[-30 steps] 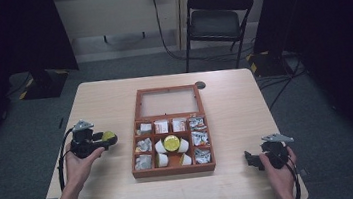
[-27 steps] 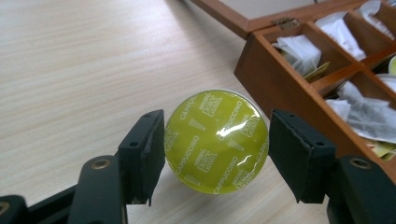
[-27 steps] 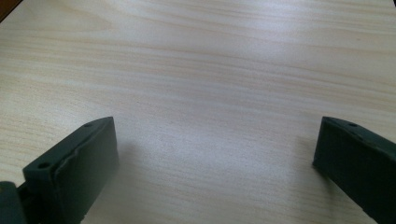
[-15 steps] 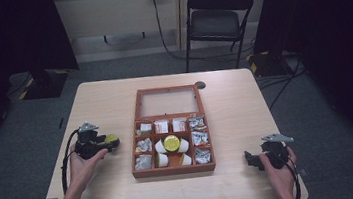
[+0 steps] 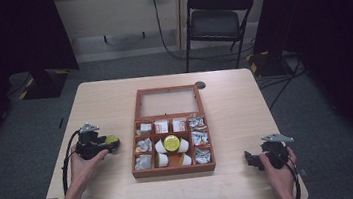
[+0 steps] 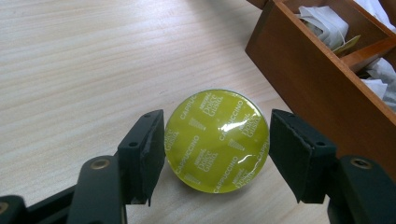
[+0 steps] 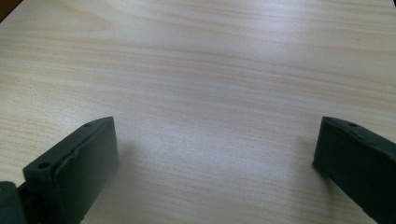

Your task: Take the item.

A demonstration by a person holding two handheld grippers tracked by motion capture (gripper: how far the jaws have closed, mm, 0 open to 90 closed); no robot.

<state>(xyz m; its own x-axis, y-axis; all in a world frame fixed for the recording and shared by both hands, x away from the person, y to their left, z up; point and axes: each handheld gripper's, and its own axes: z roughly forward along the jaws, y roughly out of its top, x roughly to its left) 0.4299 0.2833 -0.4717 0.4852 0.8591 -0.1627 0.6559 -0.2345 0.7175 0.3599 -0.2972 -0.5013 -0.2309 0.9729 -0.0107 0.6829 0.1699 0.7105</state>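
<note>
The left tongs (image 6: 217,144) sit low on the desk (image 5: 99,103) with their jaws released, one on each side of a yellow-green coffee capsule (image 6: 217,140). The left jaw is right against the capsule's edge and the right jaw stands a little clear of it. The capsule lies flat on the wood, foil lid up, just beside the left wall of the wooden box (image 5: 174,170). From above, the left hand (image 5: 83,163) holds those tongs at the box's left. Across the desk, the right tongs (image 7: 215,158) are spread wide over bare wood near the front right corner, gripping nothing. The box lies in the middle with its glass lid (image 5: 167,102) folded back; its compartments hold white sachets (image 5: 199,138), white capsules (image 5: 160,147) and another yellow-topped capsule (image 5: 171,142) in the centre.
</note>
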